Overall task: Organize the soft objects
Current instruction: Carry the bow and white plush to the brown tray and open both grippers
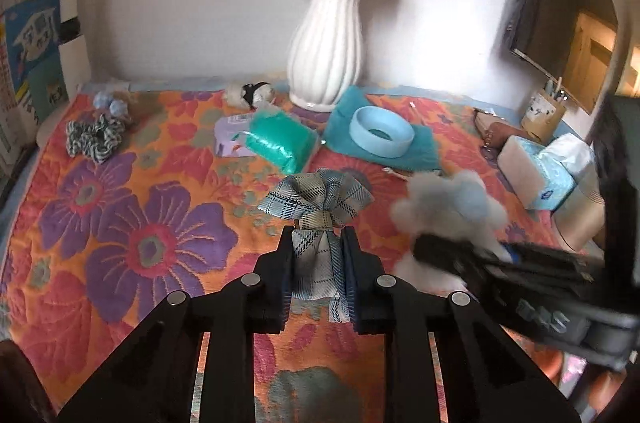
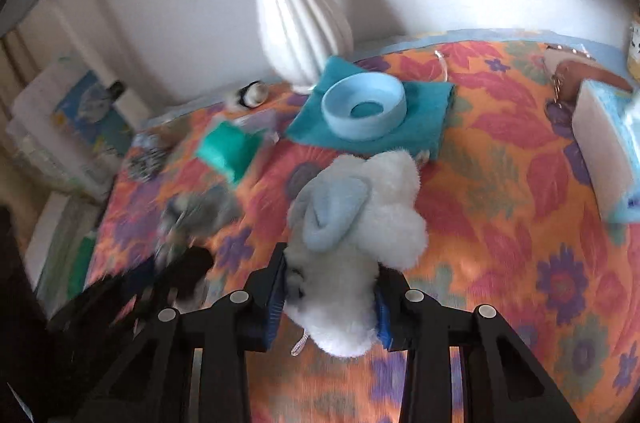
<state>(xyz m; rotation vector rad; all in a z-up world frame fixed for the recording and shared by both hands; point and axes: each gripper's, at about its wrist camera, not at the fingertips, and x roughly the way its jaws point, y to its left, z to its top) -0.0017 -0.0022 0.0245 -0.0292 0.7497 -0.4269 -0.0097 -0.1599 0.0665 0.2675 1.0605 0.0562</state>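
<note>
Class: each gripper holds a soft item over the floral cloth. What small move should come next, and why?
Probably carry the white plush toy, clamped in the right gripper, forward to the blue bowl; it lies straight ahead. The left gripper holds the plaid bow.

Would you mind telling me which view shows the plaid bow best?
The left wrist view: the plaid bow sits sharp and centred, gripped in the left gripper. In the right wrist view it is only a motion-blurred grey patch at left.
</note>
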